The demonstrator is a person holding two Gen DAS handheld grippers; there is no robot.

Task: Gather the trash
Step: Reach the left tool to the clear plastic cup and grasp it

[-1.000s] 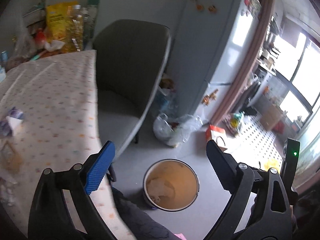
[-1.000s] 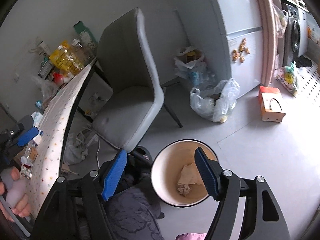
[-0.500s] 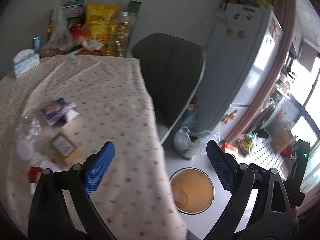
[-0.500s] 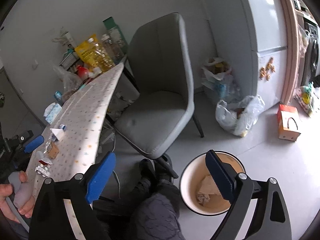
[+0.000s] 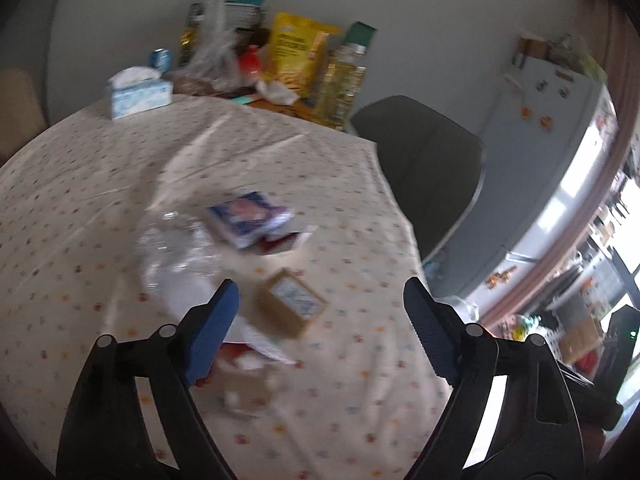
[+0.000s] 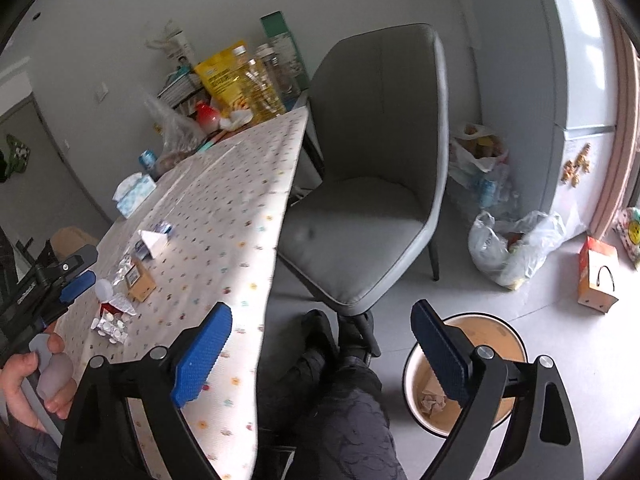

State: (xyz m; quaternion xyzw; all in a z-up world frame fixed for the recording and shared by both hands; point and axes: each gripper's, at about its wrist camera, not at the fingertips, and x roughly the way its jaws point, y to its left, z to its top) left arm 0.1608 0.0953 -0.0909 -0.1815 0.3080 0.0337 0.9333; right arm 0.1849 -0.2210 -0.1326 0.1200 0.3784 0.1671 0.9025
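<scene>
- Partly done: crumpled paper (image 6: 434, 400) already lies in the bin (image 6: 516, 338) on the floor.
- Left gripper (image 5: 320, 316), jaws apart and empty, hovers over a small box (image 5: 290, 306), wrappers (image 5: 250, 224) and plastic bottle (image 5: 176, 256) on the table (image 5: 80, 184).
- Right gripper (image 6: 320, 354), jaws apart and empty, hangs near the bin.

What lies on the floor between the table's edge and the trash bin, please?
In the right wrist view, the person's dark-trousered legs and the grey chair fill the floor between the table and the trash bin.
</scene>
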